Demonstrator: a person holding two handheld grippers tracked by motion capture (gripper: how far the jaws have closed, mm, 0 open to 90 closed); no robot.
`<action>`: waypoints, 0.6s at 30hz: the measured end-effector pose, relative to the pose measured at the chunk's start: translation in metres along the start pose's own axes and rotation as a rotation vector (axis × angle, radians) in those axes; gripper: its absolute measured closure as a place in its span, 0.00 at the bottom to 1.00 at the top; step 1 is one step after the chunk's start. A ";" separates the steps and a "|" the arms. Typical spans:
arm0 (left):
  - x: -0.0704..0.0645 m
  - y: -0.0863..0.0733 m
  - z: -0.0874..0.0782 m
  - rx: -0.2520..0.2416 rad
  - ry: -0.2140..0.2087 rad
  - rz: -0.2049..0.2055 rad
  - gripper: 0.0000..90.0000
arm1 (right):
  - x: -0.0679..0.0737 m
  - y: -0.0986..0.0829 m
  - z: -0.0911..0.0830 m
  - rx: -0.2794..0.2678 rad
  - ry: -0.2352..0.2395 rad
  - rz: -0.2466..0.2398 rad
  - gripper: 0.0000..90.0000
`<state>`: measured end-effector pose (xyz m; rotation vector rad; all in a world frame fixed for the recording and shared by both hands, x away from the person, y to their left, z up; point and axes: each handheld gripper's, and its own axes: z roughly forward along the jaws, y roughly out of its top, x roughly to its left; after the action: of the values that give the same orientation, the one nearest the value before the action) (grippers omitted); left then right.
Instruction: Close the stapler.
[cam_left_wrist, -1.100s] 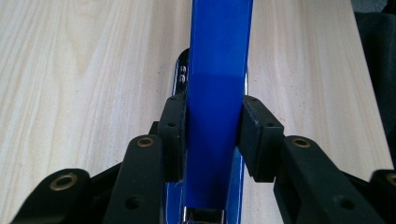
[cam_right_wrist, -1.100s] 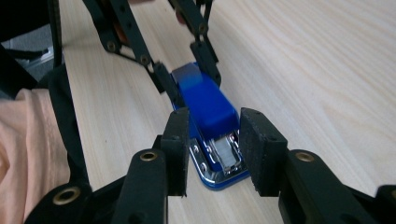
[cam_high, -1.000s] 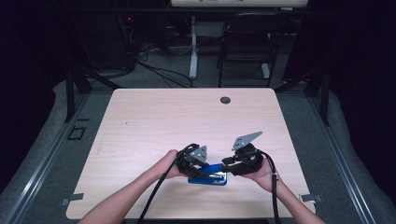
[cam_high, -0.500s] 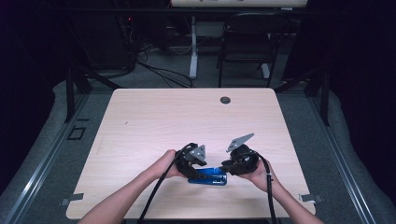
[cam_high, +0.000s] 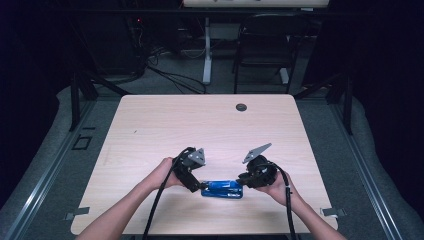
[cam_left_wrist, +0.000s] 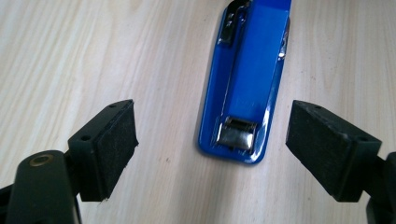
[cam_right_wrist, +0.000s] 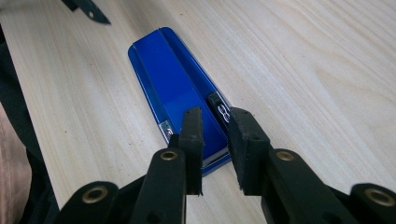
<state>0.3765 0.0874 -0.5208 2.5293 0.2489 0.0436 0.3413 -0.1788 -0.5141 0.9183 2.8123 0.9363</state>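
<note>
A: Where does the blue stapler (cam_high: 222, 189) sit?

B: Flat on the bench (cam_high: 150, 130), close to the person's edge, between the two hands. Seen from the high view its long axis runs left to right, so each gripper meets one end of it.

A: What is the left gripper (cam_left_wrist: 212, 154) doing?

B: Its fingers (cam_left_wrist: 109, 144) stand wide apart and hold nothing. In the left gripper view the stapler (cam_left_wrist: 245, 84) lies straight ahead, lengthwise away from the camera, with its near rounded end and a shiny metal plate just beyond the gap between the two pads. It is a little nearer the right-hand pad than the left-hand one.

A: And the right gripper (cam_right_wrist: 215, 154)?

B: Its fingers (cam_right_wrist: 191, 140) are drawn nearly together, with only a narrow slit between them, right over the near end of the stapler (cam_right_wrist: 177, 88). I cannot tell whether they pinch a small part there or merely hover over it.

A: Which one is nearer, then?

B: The right gripper, I'd say; it is already on its end. The left needs only to push forward along the long axis so the body comes between its pads.

A: Any brand or writing?

B: There is a faint embossed mark on the blue top and small marks on a metal part, but nothing legible.
</note>
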 end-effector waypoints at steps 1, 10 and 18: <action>0.001 -0.001 -0.002 -0.001 0.003 -0.004 0.18 | 0.000 0.000 0.000 0.001 -0.002 -0.003 0.86; 0.003 -0.004 -0.003 0.005 0.030 -0.014 0.17 | -0.001 -0.002 -0.001 -0.002 0.002 0.002 0.92; 0.004 -0.006 -0.002 0.011 0.027 -0.017 0.17 | -0.002 -0.004 0.002 0.015 0.008 0.005 0.95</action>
<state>0.3792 0.0938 -0.5225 2.5389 0.2815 0.0699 0.3415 -0.1816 -0.5183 0.9254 2.8292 0.9226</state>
